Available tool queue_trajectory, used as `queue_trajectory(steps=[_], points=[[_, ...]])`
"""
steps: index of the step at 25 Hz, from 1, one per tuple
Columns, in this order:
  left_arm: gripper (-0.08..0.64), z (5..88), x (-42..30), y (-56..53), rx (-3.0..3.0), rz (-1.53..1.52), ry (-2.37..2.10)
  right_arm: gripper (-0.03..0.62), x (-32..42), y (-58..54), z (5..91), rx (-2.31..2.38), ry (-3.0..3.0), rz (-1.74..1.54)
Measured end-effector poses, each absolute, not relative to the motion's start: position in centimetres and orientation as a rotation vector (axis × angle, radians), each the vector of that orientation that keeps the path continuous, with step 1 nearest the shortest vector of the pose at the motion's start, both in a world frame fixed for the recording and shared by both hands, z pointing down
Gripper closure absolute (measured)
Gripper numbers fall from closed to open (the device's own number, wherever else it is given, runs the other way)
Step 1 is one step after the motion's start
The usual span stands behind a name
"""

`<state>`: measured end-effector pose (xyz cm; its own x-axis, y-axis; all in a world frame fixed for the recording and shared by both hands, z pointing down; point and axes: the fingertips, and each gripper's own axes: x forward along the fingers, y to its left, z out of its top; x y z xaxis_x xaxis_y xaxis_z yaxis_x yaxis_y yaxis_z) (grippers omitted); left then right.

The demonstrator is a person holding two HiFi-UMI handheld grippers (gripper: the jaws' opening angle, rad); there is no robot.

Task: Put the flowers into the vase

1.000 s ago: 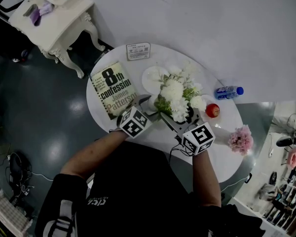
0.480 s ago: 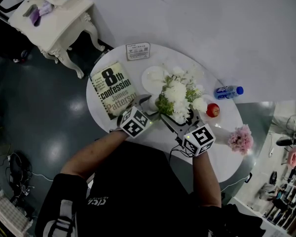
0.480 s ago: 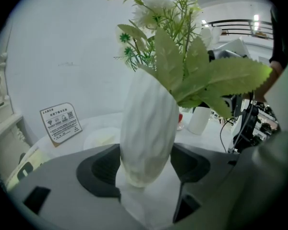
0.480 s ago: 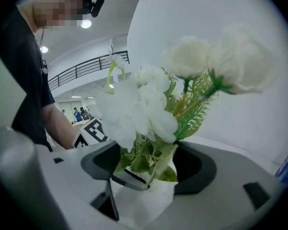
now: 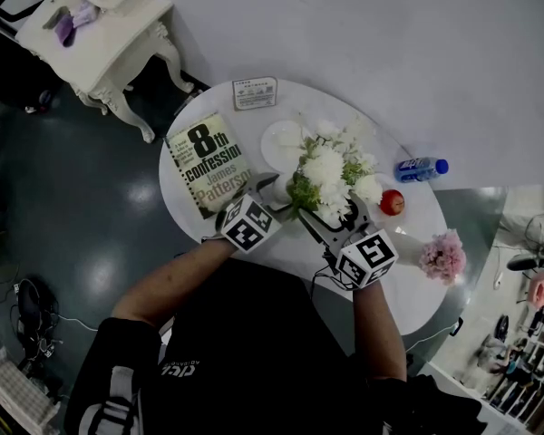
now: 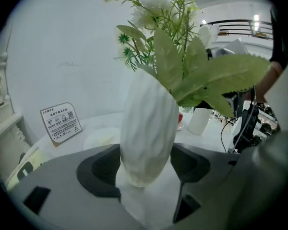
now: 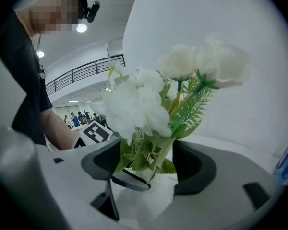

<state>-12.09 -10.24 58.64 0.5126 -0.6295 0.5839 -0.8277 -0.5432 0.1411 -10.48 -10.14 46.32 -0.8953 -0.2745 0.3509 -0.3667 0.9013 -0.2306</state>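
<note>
Flowers (image 7: 149, 104), stems in vase (image 6: 149, 123) mouth, clamped in right tool (image 7: 148, 164), vase gripped by left tool (image 6: 147, 163)

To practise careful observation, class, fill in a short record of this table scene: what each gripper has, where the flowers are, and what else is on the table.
Left gripper: closed on the white vase, low on its body
Right gripper: closed on the stems of the white flowers, just above the vase mouth
White flowers: stems in the vase
Pink flowers: lying on the table, on the person's right, not held
Also on table: book, plate, card, apple, water bottle
</note>
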Motion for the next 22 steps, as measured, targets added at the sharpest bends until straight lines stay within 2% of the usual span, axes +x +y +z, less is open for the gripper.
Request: queue_trajectory(steps=[10, 16, 19, 22], points=[[0.229, 58.6, -12.2, -10.2, 2.354, 0.673, -1.202, 0.264, -8.9, -11.8, 45.0, 0.573, -2.8, 0.674], [0.229, 58.6, -12.2, -10.3, 2.353, 0.671, -1.204, 0.268, -9.3, -12.3, 43.0, 0.619, -2.859, 0.681], [0.229, 58.6, -12.2, -10.3, 2.352, 0.667, -1.204, 0.341, -9.4, -12.5, 42.9, 0.628, -2.86, 0.634], [0.229, 58.6, -12.3, -10.2, 2.35, 0.667, -1.203, 0.382, -9.6, -12.2, 43.0, 0.615, -2.852, 0.58]])
